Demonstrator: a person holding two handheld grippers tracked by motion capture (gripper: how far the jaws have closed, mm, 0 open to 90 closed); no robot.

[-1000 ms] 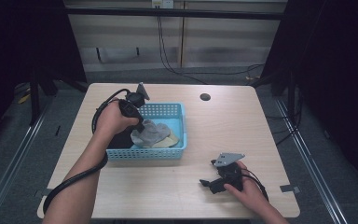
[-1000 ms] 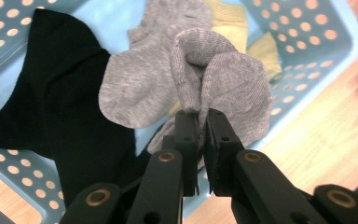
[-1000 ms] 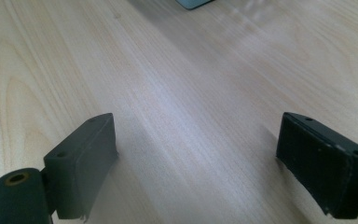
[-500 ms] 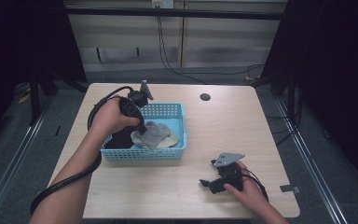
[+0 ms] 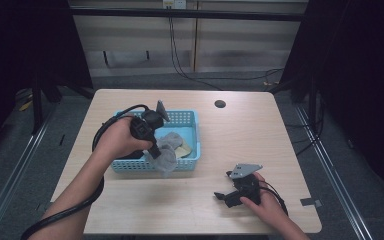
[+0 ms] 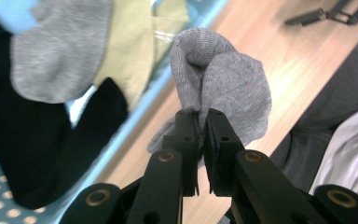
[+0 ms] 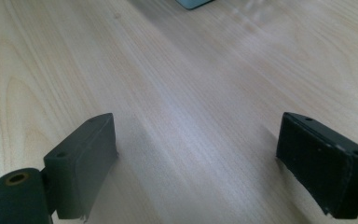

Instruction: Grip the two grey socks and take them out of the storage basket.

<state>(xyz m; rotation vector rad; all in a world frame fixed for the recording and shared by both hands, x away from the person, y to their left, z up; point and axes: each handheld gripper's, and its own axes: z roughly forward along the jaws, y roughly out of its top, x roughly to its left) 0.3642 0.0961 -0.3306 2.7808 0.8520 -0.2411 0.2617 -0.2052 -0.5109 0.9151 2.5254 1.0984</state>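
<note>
Left gripper: your left gripper (image 5: 156, 150) has its jaws pinched tight on a fold of the grey sock (image 5: 164, 159); in the left gripper view the pads (image 6: 187, 135) meet on the knit with almost no gap.
Grey sock: it hangs bunched from your left jaws over the front wall of the blue basket (image 5: 192, 120), at about 6 o'clock of the basket, partly out past the rim and clear of the tabletop as far as the high view shows.
Basket contents: a second grey sock (image 6: 58, 56), a pale yellow cloth (image 6: 126, 51) and a black garment (image 6: 23, 140) lie inside; the yellow piece sits between the grey and the black in the left gripper view.
Right gripper: your right gripper (image 5: 230, 196) rests low over the table (image 5: 280, 130) at about 4 o'clock from the basket, well apart from it, jaws spread wide with nothing but bare wood between them (image 7: 196, 154).
Left hand: your hand (image 5: 120, 140) wraps the gripper body above the basket's left half, cable looping toward 7 o'clock.
Table: a small dark round hole (image 5: 220, 104) sits at about 1 o'clock from the basket.
</note>
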